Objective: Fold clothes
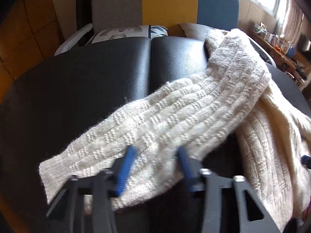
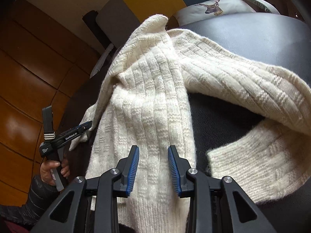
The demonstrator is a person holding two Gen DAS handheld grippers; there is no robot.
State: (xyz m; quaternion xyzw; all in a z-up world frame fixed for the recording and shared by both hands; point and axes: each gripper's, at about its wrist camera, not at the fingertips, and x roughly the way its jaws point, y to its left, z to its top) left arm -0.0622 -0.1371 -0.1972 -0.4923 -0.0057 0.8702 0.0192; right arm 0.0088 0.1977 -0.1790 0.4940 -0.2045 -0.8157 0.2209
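A cream cable-knit sweater [image 2: 147, 97] lies crumpled on a black leather seat [image 1: 97, 73]. One sleeve [image 1: 175, 108] runs from the upper right down to its cuff [image 1: 58, 167] at the lower left. My left gripper [image 1: 156, 165] is over that sleeve near the cuff, with the knit filling the gap between its blue pads. In the right wrist view the left gripper [image 2: 88, 125] pinches the sweater's left edge. My right gripper [image 2: 154, 165] is shut on the sweater's body, and the other sleeve [image 2: 243, 89] curls to its right.
A person's hand [image 2: 52, 167] in a dark sleeve holds the left gripper. Cushions [image 1: 124, 32] and a deer-print pillow [image 2: 213, 7] lie behind the seat. A grey, yellow and blue backrest [image 1: 169, 2] stands beyond. Wooden floor [image 2: 29, 77] is on the left and a cluttered shelf [image 1: 281, 44] at the far right.
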